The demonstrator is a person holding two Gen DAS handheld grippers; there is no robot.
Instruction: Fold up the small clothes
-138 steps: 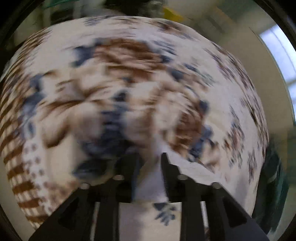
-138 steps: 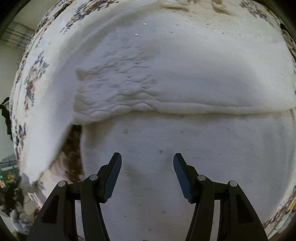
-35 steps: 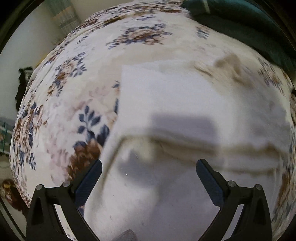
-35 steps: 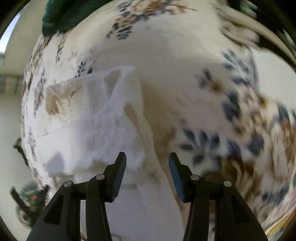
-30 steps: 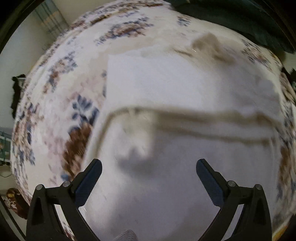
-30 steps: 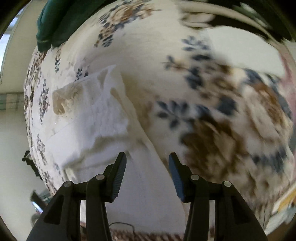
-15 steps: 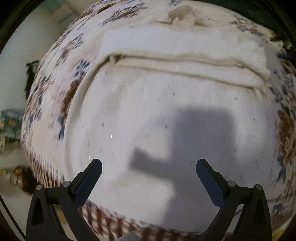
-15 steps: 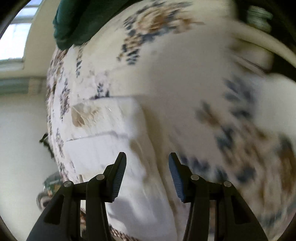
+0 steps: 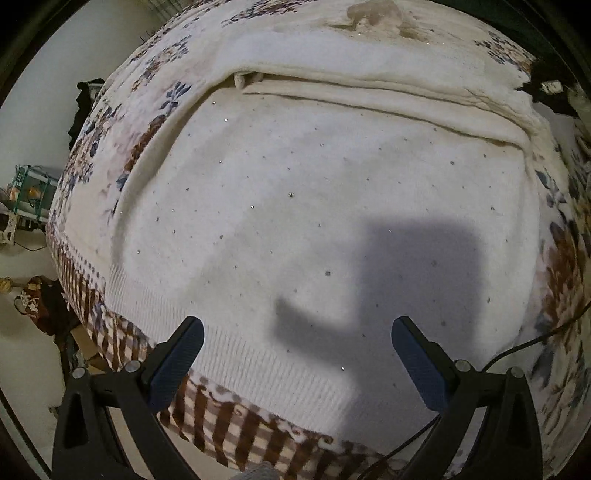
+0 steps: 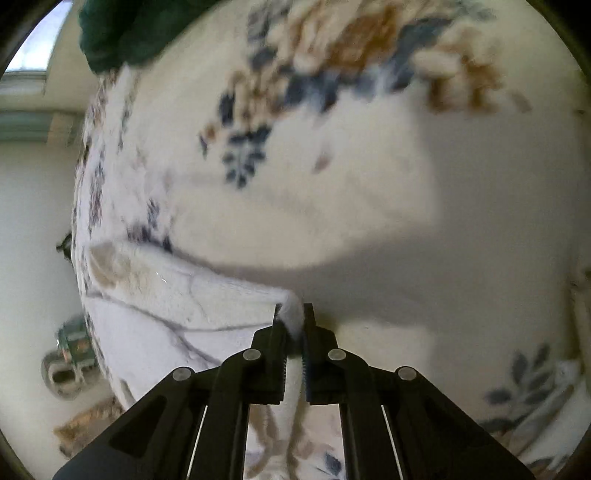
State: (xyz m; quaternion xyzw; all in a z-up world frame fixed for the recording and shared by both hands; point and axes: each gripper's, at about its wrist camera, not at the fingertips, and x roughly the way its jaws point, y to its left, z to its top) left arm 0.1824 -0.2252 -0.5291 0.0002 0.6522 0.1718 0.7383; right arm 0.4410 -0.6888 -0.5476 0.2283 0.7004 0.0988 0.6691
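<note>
Pinching a corner of the sweater [image 10: 177, 317] with my right gripper [image 10: 293, 317], I have its fingers [image 10: 279, 332] drawn almost together on a small tuck of white knit, so that edge can be lifted without the rest sliding. The sweater lies flat on the blanket [image 9: 147, 122], a flowered one covering what looks like a bed, with its ribbed hem [image 9: 266, 373] toward me and near the blanket's checked border. My left gripper [image 9: 295, 354] hangs over that hem with its jaws spread wide and nothing between them; I judge it is placed there to take the hem, since a clean fold needs two held points on one edge. Along the far side a band of the knit is already turned over onto the body (a sleeve or shoulder, I cannot tell which), so the fold seems partly done. A green cloth [image 10: 122, 33] sits at the blanket's far edge, well apart from the work. The right view is blurred, so how much fabric is caught there is hard to say. The knit looks soft and thick, likely to sag if held by one corner only.
</note>
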